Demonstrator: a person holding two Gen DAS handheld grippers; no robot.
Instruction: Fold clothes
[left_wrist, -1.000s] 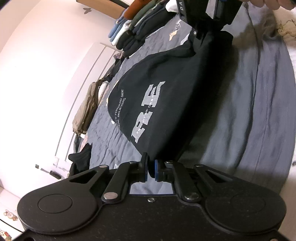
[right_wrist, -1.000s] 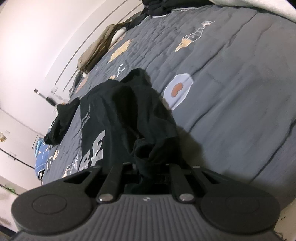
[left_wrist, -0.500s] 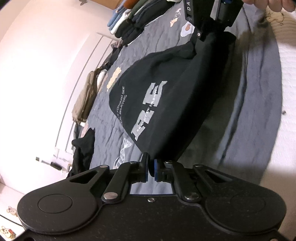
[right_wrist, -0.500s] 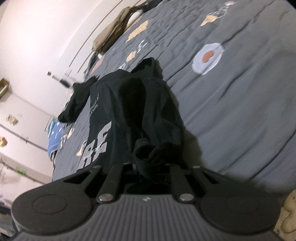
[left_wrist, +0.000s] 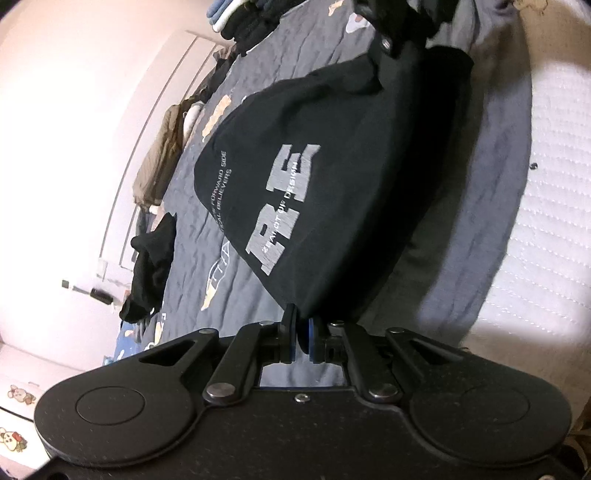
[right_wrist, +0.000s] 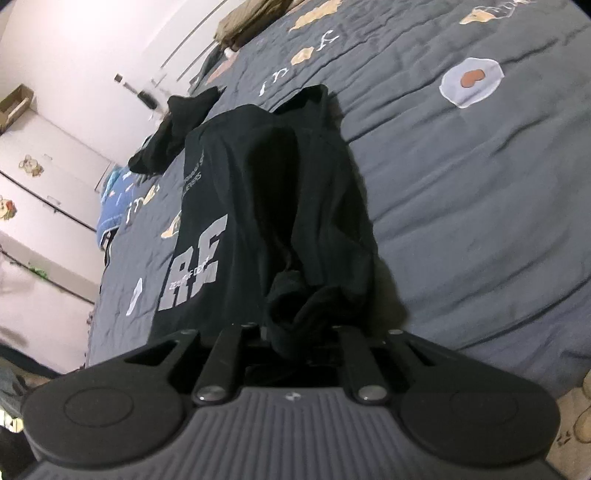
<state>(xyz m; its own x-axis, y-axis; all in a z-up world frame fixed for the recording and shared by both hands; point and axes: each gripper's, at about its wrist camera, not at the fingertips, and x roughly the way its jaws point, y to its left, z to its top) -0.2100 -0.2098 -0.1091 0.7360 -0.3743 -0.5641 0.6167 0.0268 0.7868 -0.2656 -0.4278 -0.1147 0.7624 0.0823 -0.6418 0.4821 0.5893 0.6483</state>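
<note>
Okay, my left gripper (left_wrist: 300, 334) pinches one corner of the black T-shirt (left_wrist: 332, 177), and my right gripper (right_wrist: 295, 334) clamps a bunched corner opposite. The shirt hangs stretched between them above the grey bedspread (right_wrist: 461, 206).

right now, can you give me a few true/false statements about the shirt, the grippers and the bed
1. The left gripper is shut on the black t-shirt. True.
2. The right gripper is open and holds nothing. False: bunched black shirt fabric sits between its fingers.
3. The shirt's print is red. False: the letters are grey.
4. The grey quilt shows a fried-egg motif. True.
5. The stack of folded clothes rests on the shirt. False: it sits apart, at the far end of the bed.
</note>
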